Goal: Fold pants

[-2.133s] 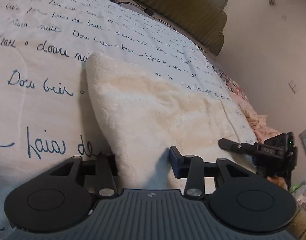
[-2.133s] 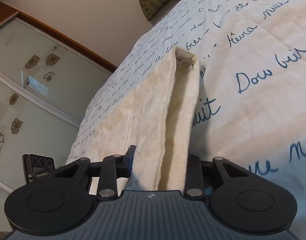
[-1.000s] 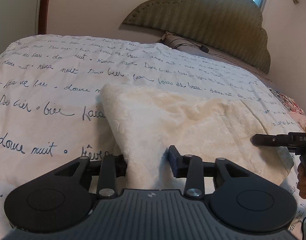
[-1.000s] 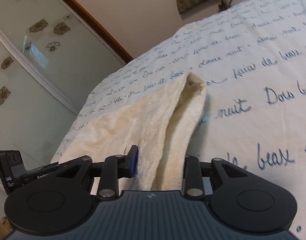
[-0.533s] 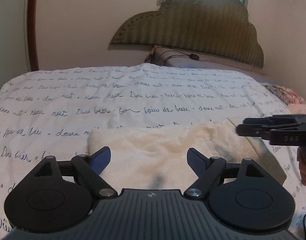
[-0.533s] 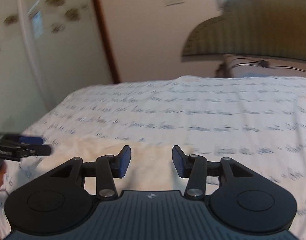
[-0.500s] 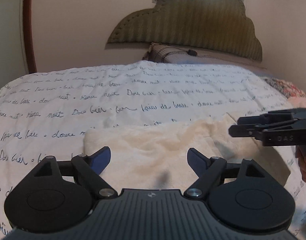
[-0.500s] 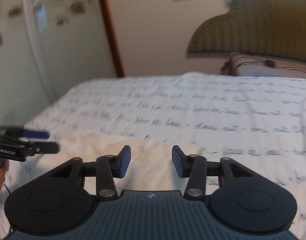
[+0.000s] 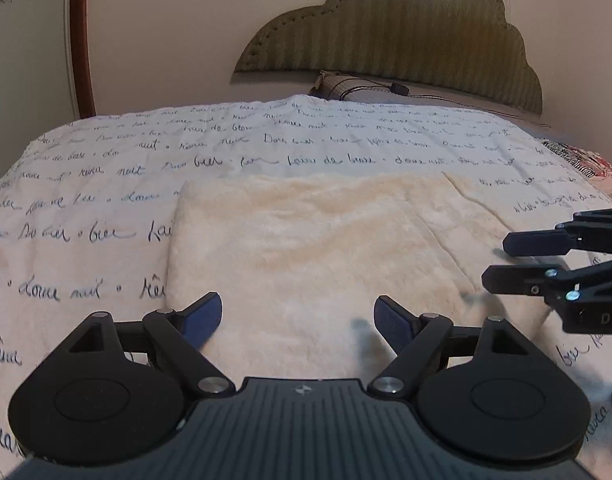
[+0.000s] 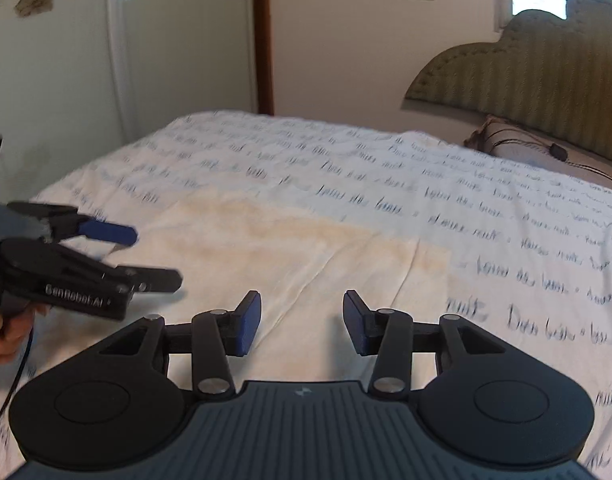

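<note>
Now the pants [image 9: 318, 248] lay folded into a cream rectangle on the near half of the bed [image 9: 105, 184], flat on the script-printed cover, one clean edge toward the headboard [image 9: 390, 36] and a looser flap trailing off on the right side of the left wrist view. I judged one fold as set down and let go.

My left gripper [image 9: 295, 320] hung just above the near edge of the pants, jaws wide, nothing between them; they had just been opening. My right gripper [image 10: 301, 322] hovered over the right-hand part of the cloth, jaws partly apart and empty, having also just been opening. Neither pad touched fabric as far as I could tell.

Each gripper showed in the other's view, near one another over the pants, with a bit of a hand [image 10: 5, 332] on the left handle.

Next, I reckoned, came another fold: I would need to pick an edge or two corners, close on both layers together, and carry them across without dragging the lower layer askew.
</note>
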### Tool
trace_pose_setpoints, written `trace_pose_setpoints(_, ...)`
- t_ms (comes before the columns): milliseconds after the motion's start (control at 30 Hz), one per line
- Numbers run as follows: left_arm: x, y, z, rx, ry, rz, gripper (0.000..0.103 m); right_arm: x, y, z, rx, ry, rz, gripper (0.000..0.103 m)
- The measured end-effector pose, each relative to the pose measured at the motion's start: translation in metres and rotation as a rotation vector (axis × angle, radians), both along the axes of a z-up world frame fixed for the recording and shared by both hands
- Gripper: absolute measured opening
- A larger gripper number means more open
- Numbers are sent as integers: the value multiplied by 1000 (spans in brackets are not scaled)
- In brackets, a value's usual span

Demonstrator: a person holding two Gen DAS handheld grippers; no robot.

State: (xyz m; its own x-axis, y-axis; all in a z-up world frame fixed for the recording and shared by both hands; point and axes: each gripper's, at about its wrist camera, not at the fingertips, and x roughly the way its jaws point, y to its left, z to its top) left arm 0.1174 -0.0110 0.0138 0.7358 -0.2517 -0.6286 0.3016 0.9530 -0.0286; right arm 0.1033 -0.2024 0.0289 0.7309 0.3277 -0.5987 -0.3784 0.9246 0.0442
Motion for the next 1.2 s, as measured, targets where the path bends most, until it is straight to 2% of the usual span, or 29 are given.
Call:
trace_pose_setpoints(100, -6, -9, -15, 54, -28, 6, 89, -7, 6, -24, -41, 24, -20, 44)
trace_pose_setpoints(167, -5, -8, -18, 47, -34, 27, 91, -7, 1, -34, 9, 28, -53, 44)
trace_pose_setpoints(233, -4, -8, -18, 43, -33, 40, 93, -7, 1, -31, 22, 31, -78, 44)
trace_pose_setpoints(367, -5, -9, -20, 50, -47, 61, 95, -14, 15, -33, -51, -11, -90, 45)
trace_pose_setpoints(467, -5, -10, -21, 52, -49, 74, 97, -13, 13, -34, -24, -8, -113, 45)
trace_pose_setpoints(800, -5, -12, -24, 62, -61, 101, 103, -18, 24, -40, -9, -36, -163, 63)
trace_pose_setpoints(1133, -8, -10, -26, 54, -84, 104, 103, -25, 30, -44, -12, -79, -188, 67)
trace_pose_setpoints(1200, -9, -10, -26, 53, -83, 106, 103, -28, 31, -42, -11, -79, -195, 74)
